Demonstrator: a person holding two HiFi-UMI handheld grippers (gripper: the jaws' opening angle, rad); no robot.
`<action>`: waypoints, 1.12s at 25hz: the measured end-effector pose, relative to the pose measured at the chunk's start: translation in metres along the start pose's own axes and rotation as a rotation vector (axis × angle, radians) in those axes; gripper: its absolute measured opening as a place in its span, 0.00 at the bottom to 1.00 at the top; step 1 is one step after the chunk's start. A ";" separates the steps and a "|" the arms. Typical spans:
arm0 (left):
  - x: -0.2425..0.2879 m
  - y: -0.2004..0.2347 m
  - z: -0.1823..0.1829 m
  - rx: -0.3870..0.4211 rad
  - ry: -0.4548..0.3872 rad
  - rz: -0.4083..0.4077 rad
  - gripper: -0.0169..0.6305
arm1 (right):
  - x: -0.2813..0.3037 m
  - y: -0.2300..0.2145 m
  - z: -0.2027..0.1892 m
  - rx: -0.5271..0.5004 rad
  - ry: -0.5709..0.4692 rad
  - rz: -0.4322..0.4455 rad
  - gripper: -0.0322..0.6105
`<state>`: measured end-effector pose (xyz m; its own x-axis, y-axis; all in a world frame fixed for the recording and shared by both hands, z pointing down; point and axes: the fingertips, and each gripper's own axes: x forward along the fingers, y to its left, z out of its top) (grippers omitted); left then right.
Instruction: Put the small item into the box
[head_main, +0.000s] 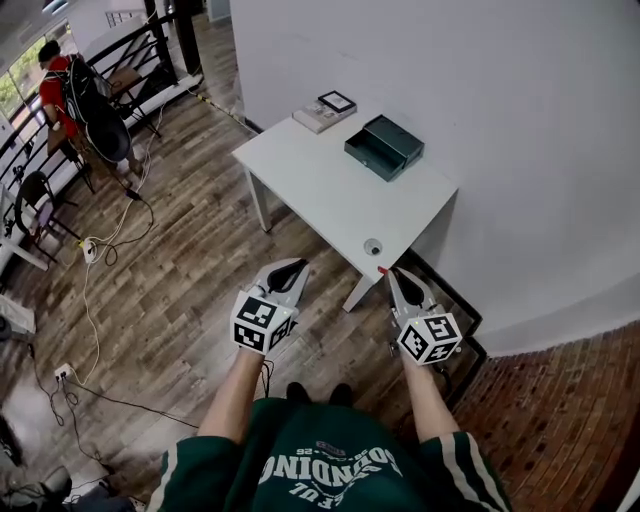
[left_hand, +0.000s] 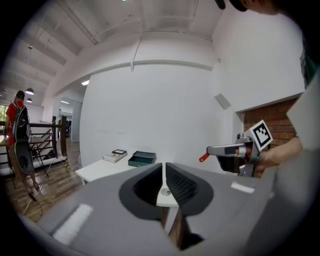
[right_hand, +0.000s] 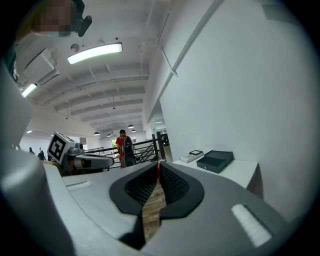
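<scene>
A small round grey item (head_main: 373, 246) lies near the front corner of the white table (head_main: 320, 190); in the left gripper view the item (left_hand: 165, 192) shows in the slit between the jaws. An open dark green box (head_main: 383, 147) stands at the table's far side by the wall, also seen as the box (left_hand: 142, 159) and the box (right_hand: 216, 160). My left gripper (head_main: 297, 265) hovers over the floor short of the table, shut and empty. My right gripper (head_main: 388, 272) hangs just before the table's front corner, shut with nothing in it.
A flat white box with a black-framed lid (head_main: 323, 110) lies at the table's back left. A black frame (head_main: 452, 302) leans low against the wall beside the table. Cables (head_main: 110, 235) trail over the wooden floor. A person in red (head_main: 52, 80) stands by chairs and a railing far left.
</scene>
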<state>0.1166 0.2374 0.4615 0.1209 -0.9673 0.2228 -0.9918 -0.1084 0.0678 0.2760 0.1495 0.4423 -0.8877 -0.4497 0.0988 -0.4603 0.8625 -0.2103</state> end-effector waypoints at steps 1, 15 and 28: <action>-0.003 0.002 0.000 0.001 0.000 0.000 0.14 | 0.001 0.002 -0.001 0.002 0.001 -0.002 0.08; -0.048 0.049 -0.020 0.012 0.008 0.002 0.12 | 0.021 0.043 -0.013 0.035 -0.031 -0.037 0.08; -0.046 0.086 -0.026 -0.008 0.015 0.008 0.11 | 0.067 0.048 -0.018 0.050 -0.017 -0.030 0.08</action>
<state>0.0273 0.2782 0.4826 0.1139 -0.9646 0.2379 -0.9924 -0.0990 0.0737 0.1949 0.1646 0.4563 -0.8730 -0.4796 0.0891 -0.4854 0.8359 -0.2562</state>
